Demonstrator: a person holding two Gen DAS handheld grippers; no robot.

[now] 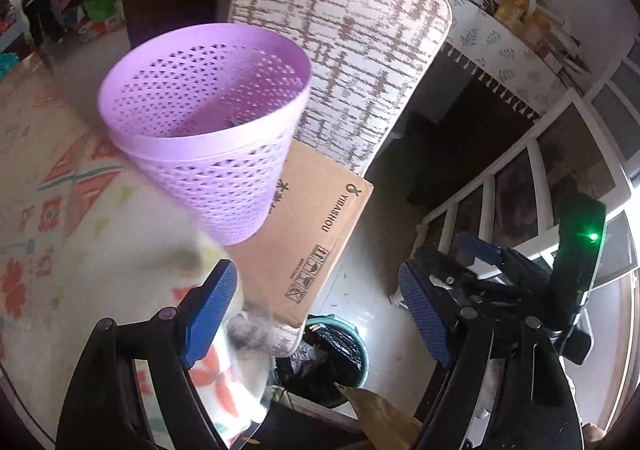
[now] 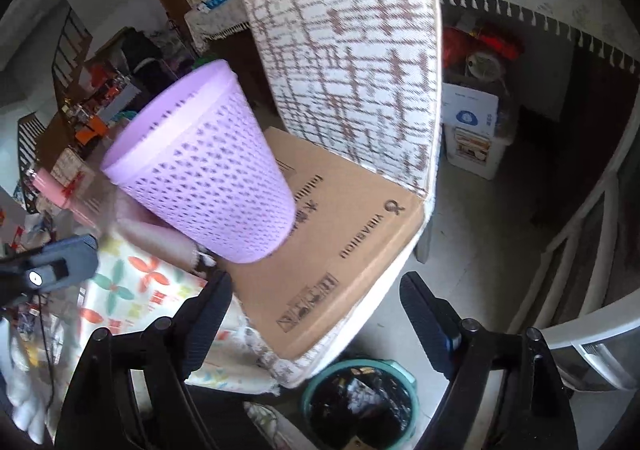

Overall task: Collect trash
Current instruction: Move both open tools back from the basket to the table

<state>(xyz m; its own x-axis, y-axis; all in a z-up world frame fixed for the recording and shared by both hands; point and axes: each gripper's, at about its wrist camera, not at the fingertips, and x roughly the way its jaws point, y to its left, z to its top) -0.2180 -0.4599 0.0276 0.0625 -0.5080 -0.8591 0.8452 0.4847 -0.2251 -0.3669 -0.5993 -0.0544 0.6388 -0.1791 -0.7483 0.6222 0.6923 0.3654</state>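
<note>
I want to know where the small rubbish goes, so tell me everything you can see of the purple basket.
The purple basket is a small tapered wastebasket of lilac plastic, its wall pierced with rows of small triangular holes under a smooth solid rim band. It is tilted, the open mouth leaning towards the left wrist view, the narrower bottom low. It is blurred, over the flat cardboard sheet on the patterned chair; whether it rests there cannot be told. Something dark lies inside, unclear. Neither gripper touches it.
</note>
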